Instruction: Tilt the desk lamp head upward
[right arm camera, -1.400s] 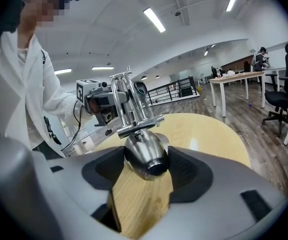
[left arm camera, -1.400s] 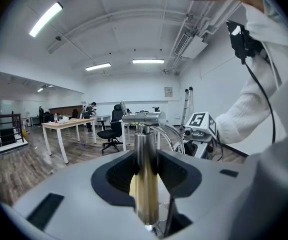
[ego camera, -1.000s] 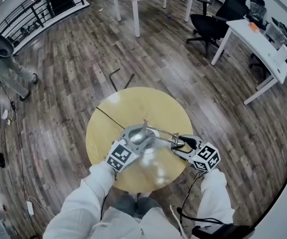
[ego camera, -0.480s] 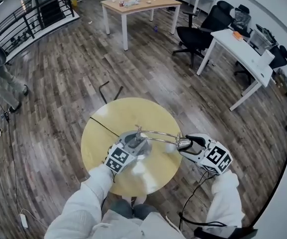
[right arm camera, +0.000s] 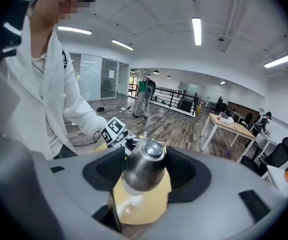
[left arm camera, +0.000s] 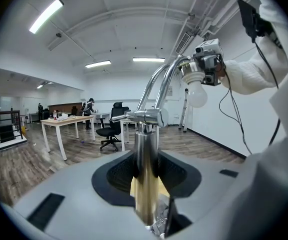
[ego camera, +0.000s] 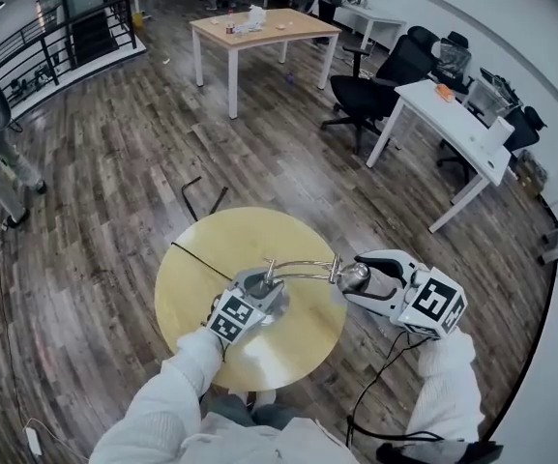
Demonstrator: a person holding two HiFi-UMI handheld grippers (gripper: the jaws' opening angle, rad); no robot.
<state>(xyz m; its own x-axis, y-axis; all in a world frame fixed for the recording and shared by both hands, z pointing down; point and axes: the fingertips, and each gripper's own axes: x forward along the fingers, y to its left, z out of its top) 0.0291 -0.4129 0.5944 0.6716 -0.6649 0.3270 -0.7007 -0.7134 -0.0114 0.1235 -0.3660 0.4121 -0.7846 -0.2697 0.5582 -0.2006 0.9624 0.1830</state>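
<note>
While the left gripper (ego camera: 256, 291) is closing its jaws on the lamp post (left arm camera: 146, 154) on the round table (ego camera: 184, 309), the right gripper (ego camera: 358, 276) clamps the lamp head (right arm camera: 144, 168). Its bulb (left arm camera: 197, 95) points downward, so the upward tilt looks unfinished.

1. Beyond the lamp (ego camera: 349, 276), the round table (ego camera: 259, 230) lies open.
2. Left of the lamp, a black cord (ego camera: 199, 258) crosses the tabletop.
3. Right of the lamp, the right gripper (ego camera: 366, 280) blocks the way.
</note>
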